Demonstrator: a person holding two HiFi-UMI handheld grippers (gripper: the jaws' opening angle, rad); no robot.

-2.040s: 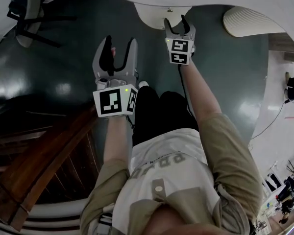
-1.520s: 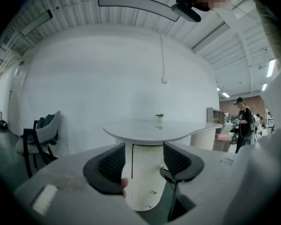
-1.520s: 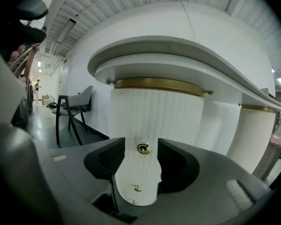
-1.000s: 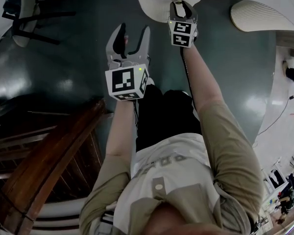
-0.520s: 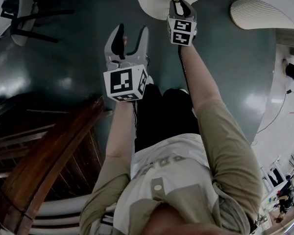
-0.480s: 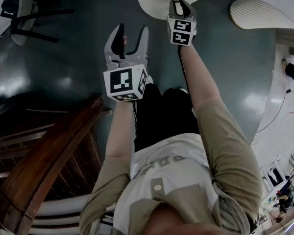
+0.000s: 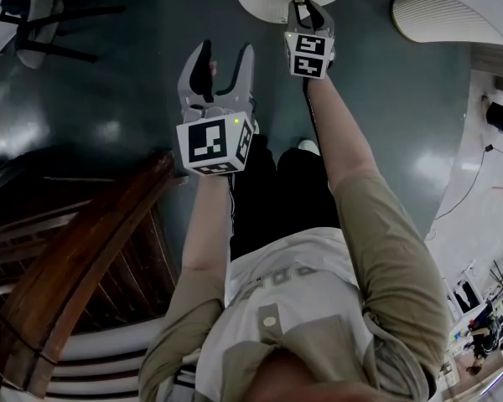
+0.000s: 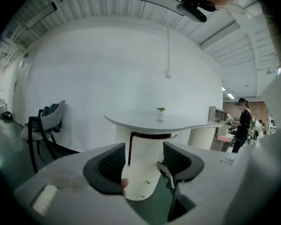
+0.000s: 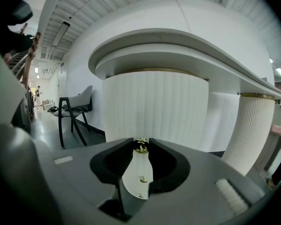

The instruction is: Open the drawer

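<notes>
Glossy dark floor point(image 7: 109, 99) lies open below the white counter's point(image 9: 178, 46) overhanging rim. At its ribbed pedestal point(image 9: 168, 102), the right hand-held gripper point(image 9: 141, 146), jaws just closed in, pinches the brass drawer knob point(image 9: 141, 146). The left hand-held gripper point(image 8: 143, 161) hangs spread and empty. A chair point(image 9: 77, 107) stands well to the left.

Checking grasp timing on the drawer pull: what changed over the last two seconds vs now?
The right hand-held gripper moved forward to the white ribbed cabinet. Its jaws, apart two seconds ago, have just been closing and now pinch the gold knob. The left hand-held gripper also shifted forward. Unchanged: left jaws open and empty; no drawer visibly pulled out yet.
</notes>
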